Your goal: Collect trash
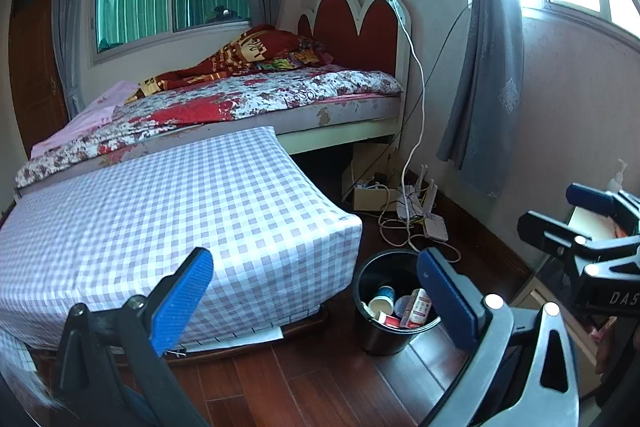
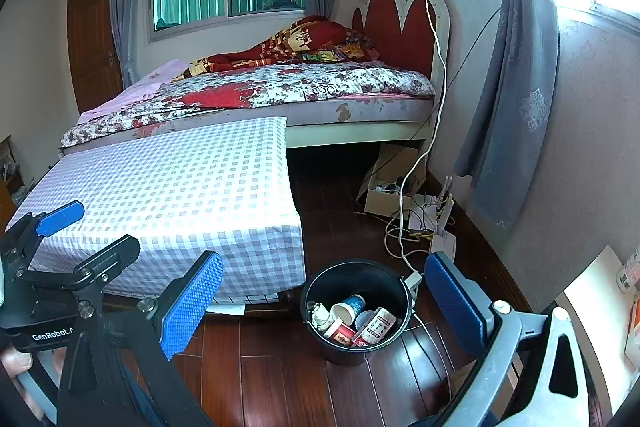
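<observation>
A black bin (image 1: 380,341) stands on the wooden floor by the corner of a low table. It holds a blue and white paper cup (image 1: 382,301) and red and white cartons (image 1: 418,307). My left gripper (image 1: 316,301) hangs open above the floor, empty, with the bin just inside its right finger. From the right wrist, the bin (image 2: 344,353) shows the cup (image 2: 348,307), cartons (image 2: 376,325) and a crumpled tissue (image 2: 320,315). My right gripper (image 2: 324,303) is open and empty, above and in front of the bin. Each gripper shows in the other's view: the right gripper (image 1: 568,213), the left gripper (image 2: 88,233).
The low table under a lilac checked cloth (image 1: 160,211) sits left of the bin, with a bed (image 1: 260,95) behind it. Tangled cables and a white router (image 1: 434,227) lie on the floor beyond the bin, beside a cardboard box (image 1: 368,197). A white cabinet (image 2: 592,291) stands at the right.
</observation>
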The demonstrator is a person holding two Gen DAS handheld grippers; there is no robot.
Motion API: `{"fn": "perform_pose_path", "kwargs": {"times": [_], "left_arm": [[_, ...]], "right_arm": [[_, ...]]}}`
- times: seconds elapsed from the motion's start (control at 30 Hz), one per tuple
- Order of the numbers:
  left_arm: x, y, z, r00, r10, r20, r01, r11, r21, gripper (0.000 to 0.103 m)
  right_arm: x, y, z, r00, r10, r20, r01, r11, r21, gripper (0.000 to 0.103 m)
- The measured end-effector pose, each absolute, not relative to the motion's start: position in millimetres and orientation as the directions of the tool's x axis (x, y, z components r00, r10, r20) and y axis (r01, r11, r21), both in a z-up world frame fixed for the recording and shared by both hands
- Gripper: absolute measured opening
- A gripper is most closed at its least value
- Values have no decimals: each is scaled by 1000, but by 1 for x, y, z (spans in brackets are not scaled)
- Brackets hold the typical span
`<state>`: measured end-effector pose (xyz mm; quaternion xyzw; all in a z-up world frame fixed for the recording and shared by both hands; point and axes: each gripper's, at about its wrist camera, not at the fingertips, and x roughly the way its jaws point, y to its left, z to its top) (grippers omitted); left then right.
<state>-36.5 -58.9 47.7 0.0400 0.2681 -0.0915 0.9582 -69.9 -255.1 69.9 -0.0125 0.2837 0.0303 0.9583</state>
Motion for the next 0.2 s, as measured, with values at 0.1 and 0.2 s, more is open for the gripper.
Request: {"fn": "perform_pose_path", "kwargs": {"times": [0.1,0.2], "left_arm": [[-34,-57,48,835,-174,-523,224,974,33,102],[-34,-55,49,829,-183,-529,226,974,17,102]], "right_arm": [[-70,-255,69,837,49,-545,-64,998,-8,102],[-70,-256,69,836,49,-546,-63,998,-7,102]]}}
